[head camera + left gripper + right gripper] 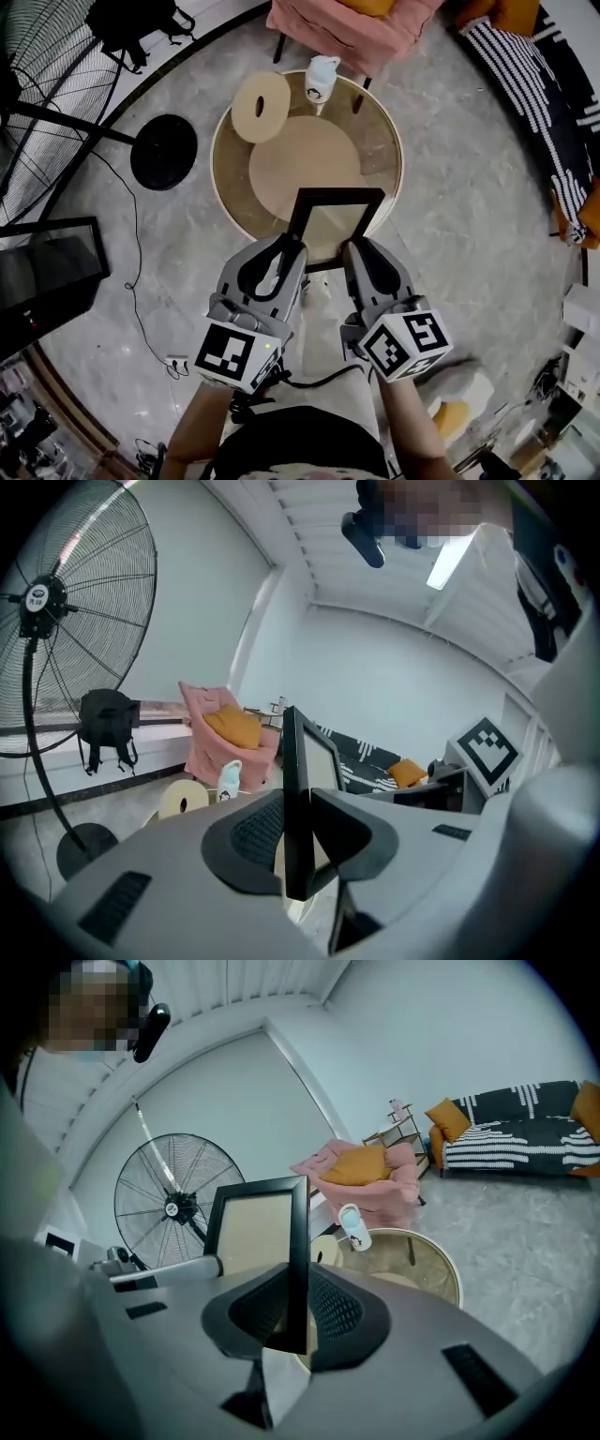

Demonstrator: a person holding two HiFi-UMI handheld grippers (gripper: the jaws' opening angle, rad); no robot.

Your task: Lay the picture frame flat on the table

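Note:
A black picture frame (336, 225) with a pale panel stands tilted over the near edge of the round table (386, 131). My left gripper (292, 246) is at the frame's lower left edge. The left gripper view shows that edge (298, 799) between its jaws, with a thin gap on the right side, so the jaws stand open around it. My right gripper (354, 251) is at the lower right edge. In the right gripper view both pads (342, 1312) press on the frame (255, 1232), so it is shut on it.
On the table's far side stand a small white bottle (321, 78) and a round wooden disc with a hole (261, 106). A pink armchair (352, 23) is behind the table, a fan base (164, 151) to its left, a striped sofa (539, 84) to the right.

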